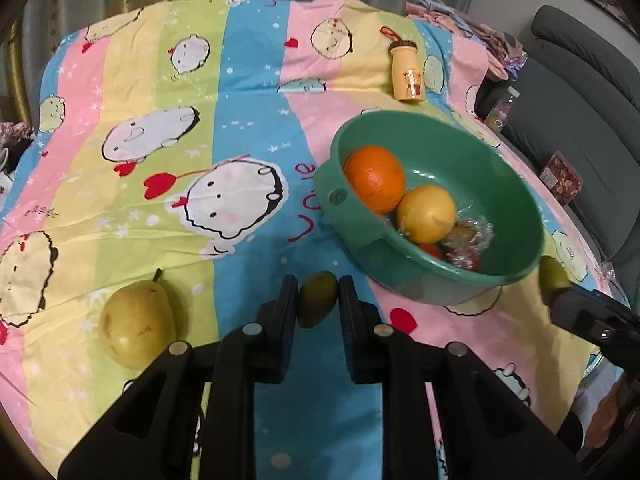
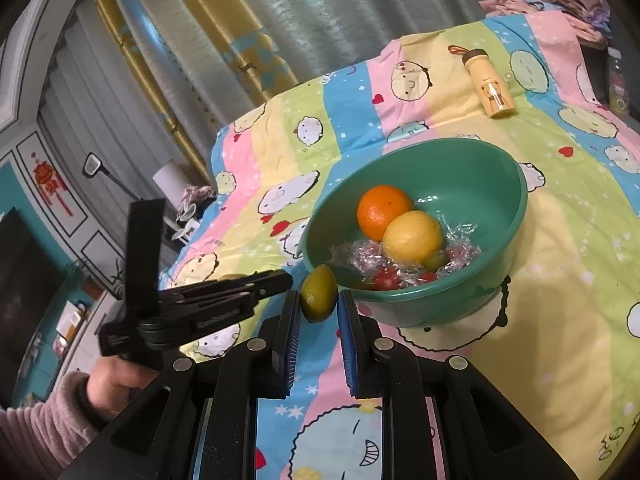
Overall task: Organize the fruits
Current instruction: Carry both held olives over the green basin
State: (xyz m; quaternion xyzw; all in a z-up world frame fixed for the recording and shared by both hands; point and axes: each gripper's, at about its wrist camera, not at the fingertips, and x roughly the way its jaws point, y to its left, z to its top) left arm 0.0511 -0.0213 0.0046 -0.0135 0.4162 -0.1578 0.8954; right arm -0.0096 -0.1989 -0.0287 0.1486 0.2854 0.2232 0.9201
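A green bowl [image 1: 516, 216] on the cartoon tablecloth holds an orange [image 1: 374, 178], a yellow lemon [image 1: 426, 212] and several plastic-wrapped small fruits [image 1: 466, 246]. My left gripper [image 1: 318, 300] is shut on a small green fruit [image 1: 318, 298] just left of the bowl, low over the cloth. A yellow pear [image 1: 136, 322] lies on the cloth to its left. My right gripper [image 2: 318, 306] is shut on another small green fruit [image 2: 319, 293], held above the cloth at the bowl's [image 2: 516, 200] near rim. The right gripper's fruit also shows beside the bowl in the left wrist view [image 1: 554, 274].
A yellow bottle [image 1: 406, 70] lies on the cloth behind the bowl. Folded clothes [image 1: 472, 28] sit at the table's far right corner. A grey sofa [image 1: 592, 92] stands to the right. Curtains [image 2: 240, 40] hang behind the table.
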